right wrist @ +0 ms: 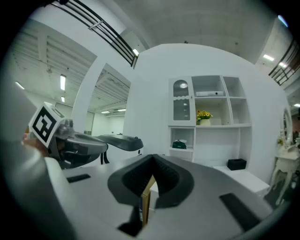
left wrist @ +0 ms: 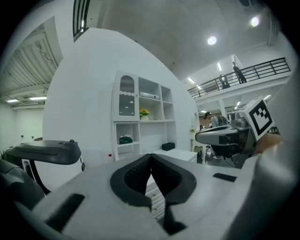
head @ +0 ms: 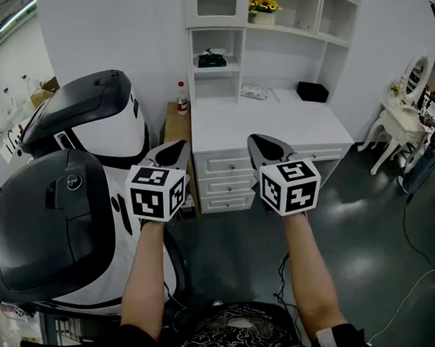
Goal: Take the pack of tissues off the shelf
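Observation:
A dark green pack of tissues (head: 212, 59) lies in the lower left cubby of the white shelf unit (head: 235, 39) above the desk; it also shows small and far off as the pack (left wrist: 125, 139) in the left gripper view and the pack (right wrist: 179, 145) in the right gripper view. My left gripper (head: 179, 146) and right gripper (head: 256, 140) are held side by side in front of the desk, well short of the shelf. Both are shut with nothing between the jaws, as the left gripper (left wrist: 151, 157) and right gripper (right wrist: 152, 159) views confirm.
A white desk (head: 273, 120) with drawers stands below the shelf, carrying a flat packet (head: 254, 93) and a black box (head: 312, 92). Big white-and-black machines (head: 86, 124) crowd the left. A red-capped bottle (head: 181, 97) stands on a wooden side table. A white chair (head: 402, 125) is at right.

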